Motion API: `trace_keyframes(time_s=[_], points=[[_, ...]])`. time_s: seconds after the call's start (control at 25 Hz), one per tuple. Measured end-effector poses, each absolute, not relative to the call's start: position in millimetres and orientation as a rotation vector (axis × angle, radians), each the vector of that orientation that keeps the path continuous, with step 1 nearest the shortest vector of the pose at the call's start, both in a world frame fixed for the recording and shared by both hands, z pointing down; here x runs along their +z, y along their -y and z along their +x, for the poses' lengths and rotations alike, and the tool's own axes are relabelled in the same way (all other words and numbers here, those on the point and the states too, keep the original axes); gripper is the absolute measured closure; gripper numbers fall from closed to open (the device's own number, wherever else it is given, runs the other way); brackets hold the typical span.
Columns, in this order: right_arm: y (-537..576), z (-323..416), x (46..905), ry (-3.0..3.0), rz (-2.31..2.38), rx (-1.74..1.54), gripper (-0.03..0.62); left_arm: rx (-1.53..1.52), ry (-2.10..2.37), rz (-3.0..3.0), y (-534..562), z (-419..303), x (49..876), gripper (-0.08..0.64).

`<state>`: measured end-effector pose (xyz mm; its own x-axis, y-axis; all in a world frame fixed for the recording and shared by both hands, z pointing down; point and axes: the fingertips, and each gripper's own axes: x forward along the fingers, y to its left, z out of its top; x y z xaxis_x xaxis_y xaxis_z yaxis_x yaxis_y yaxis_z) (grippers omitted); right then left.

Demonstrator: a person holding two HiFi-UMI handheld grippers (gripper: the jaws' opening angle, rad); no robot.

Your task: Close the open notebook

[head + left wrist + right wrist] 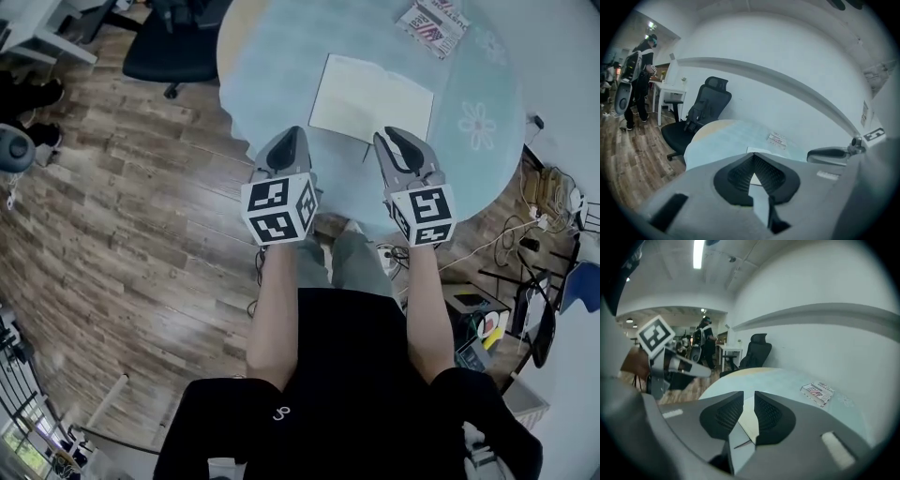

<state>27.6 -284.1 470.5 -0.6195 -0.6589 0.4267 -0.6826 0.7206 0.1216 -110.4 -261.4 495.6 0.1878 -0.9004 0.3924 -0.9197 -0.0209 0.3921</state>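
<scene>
The open notebook (370, 98) lies flat on the round table (281, 56), its blank cream pages facing up. Both grippers hover over the table's near edge, just short of the notebook and clear of it. My left gripper (289, 134) points at its near left corner; its tips meet with nothing in them (753, 157). My right gripper (394, 136) points at the near right part; its jaws (749, 397) stand a narrow gap apart and hold nothing. A strip of page (747, 423) shows through that gap, and the notebook's edge (761, 151) shows above the left jaws.
A small printed box (433, 21) lies at the table's far side, beyond the notebook. A black office chair (173, 42) stands at the far left of the table. Cables and clutter (525, 225) lie on the floor to the right. A person (640, 70) stands far off.
</scene>
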Motion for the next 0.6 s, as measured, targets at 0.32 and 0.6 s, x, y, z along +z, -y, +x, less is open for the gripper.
trace_keyframes(time_s=[0.32,0.6], points=[[279,17,559,2.154,0.706,-0.188,0.44,0.037,1.715,1.845,257,-133,508,0.566],[289,6,594,2.004,0.567,-0.323,0.437,0.053,1.713,1.857,260,-139,506,0.566]])
